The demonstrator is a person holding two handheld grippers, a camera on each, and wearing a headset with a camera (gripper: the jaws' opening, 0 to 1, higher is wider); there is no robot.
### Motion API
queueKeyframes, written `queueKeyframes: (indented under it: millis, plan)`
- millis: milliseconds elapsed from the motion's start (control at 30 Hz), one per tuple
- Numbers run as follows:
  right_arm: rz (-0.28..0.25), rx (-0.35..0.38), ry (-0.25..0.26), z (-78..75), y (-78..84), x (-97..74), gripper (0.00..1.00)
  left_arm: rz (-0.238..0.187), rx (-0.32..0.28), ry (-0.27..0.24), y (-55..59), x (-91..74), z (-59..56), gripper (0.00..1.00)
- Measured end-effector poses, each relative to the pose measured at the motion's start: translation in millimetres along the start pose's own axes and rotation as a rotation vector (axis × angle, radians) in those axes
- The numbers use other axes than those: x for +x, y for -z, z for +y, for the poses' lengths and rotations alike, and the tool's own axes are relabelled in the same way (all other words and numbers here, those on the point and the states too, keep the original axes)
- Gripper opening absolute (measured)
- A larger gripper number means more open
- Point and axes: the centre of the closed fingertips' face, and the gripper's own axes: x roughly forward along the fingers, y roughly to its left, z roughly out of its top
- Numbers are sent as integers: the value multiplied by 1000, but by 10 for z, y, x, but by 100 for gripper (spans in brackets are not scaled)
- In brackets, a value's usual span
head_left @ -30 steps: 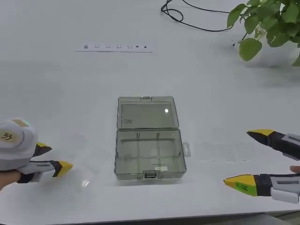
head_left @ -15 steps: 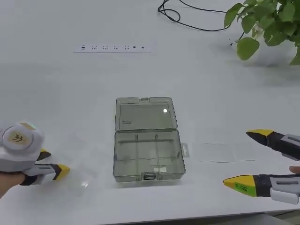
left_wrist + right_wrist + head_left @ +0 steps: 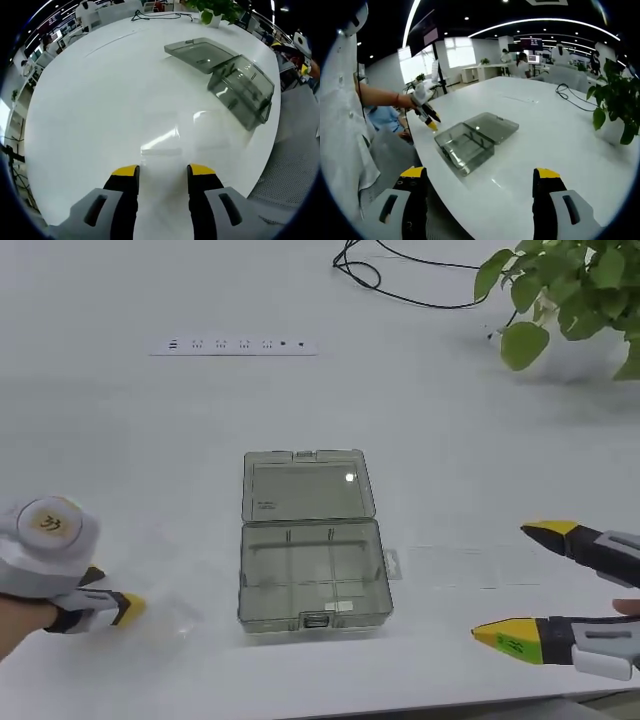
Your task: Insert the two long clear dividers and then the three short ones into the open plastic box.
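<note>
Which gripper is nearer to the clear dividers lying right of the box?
Right. The right gripper sits open at the right end of the clear dividers; the left gripper is off the far, left side of the box, much farther away.

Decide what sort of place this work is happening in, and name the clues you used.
Most likely an open-plan office or lab. The open plastic box sits on a big white table with a power strip and a potted plant, and further desks with monitors stand under long ceiling light strips.
</note>
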Motion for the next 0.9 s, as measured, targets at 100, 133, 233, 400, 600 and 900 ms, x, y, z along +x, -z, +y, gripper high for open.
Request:
queueKeyframes:
  millis: [100, 133, 233, 400, 600, 900]
  plan:
    - [-1, -2, -1, 5, -7, 3, 87, 8, -6, -4, 0, 1, 8, 36]
    - [-3, -1, -2, 7, -13, 3, 87, 10, -9, -5, 2, 1, 14, 36]
    - [-1, -3, 0, 5, -11, 0, 87, 13, -10, -6, 1, -1, 16, 34]
    - [-1, 0, 0, 17, -2, -9, 87, 21, -13, -7, 3, -1, 12, 32]
    - [0, 2, -3, 38, 2, -7, 87, 26, -10, -6, 3, 2, 10, 32]
    - [5, -1, -7, 36, -14, 8, 86, 18, 1, 6, 1, 2, 3, 32]
